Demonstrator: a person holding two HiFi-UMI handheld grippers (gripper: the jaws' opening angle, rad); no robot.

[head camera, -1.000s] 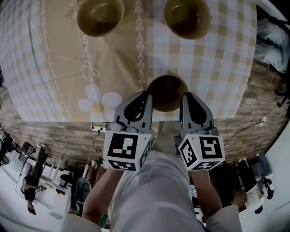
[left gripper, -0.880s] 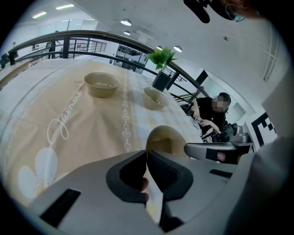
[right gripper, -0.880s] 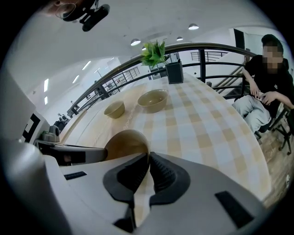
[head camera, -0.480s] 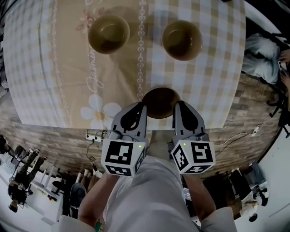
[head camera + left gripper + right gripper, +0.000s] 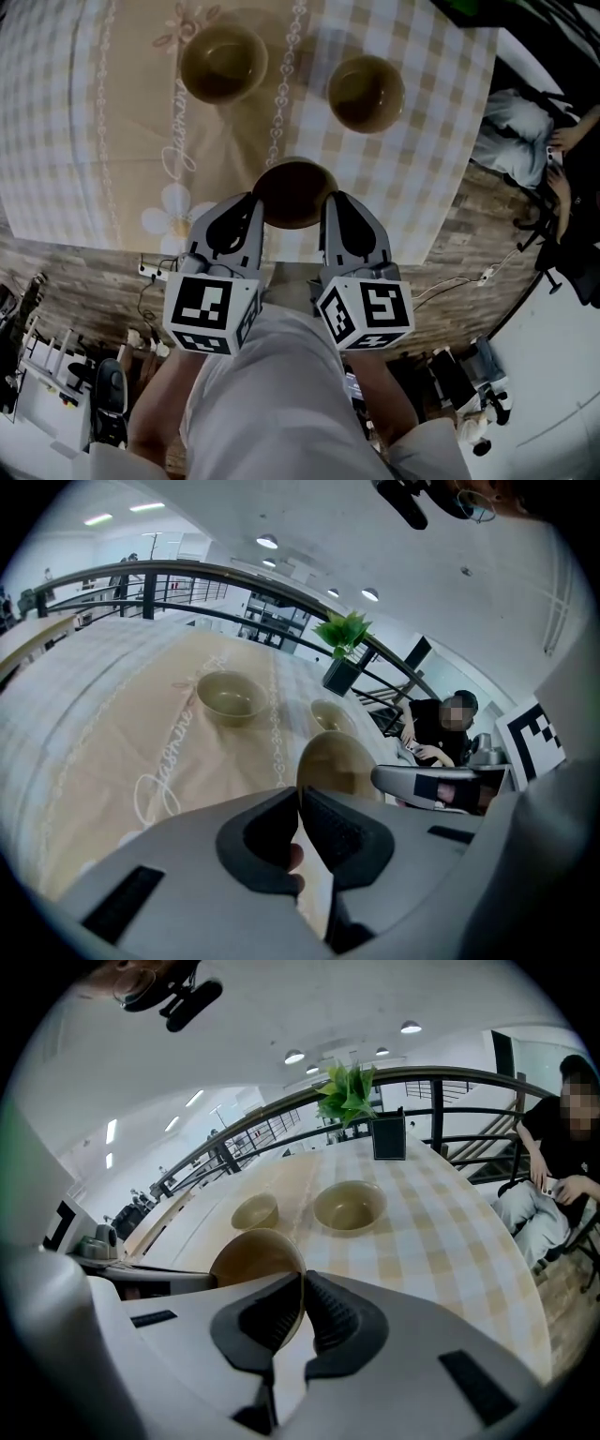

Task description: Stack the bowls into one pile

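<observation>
Hanging between the left tongs (image 5: 253,208) and right tongs (image 5: 332,204), each clamped on its rim at opposite sides, the bowl (image 5: 293,192) over the worktop's (image 5: 112,141) near edge should be carried level, centred over a far bowl (image 5: 367,92), and lowered gently before either grip is loosened.

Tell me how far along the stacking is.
Nothing is stacked yet. In hand: the left gripper and right gripper are shut on opposite rim sides of the near bowl. Left: set it in the far left bowl or far right bowl, which sit apart on the table, then merge those into one pile.
</observation>
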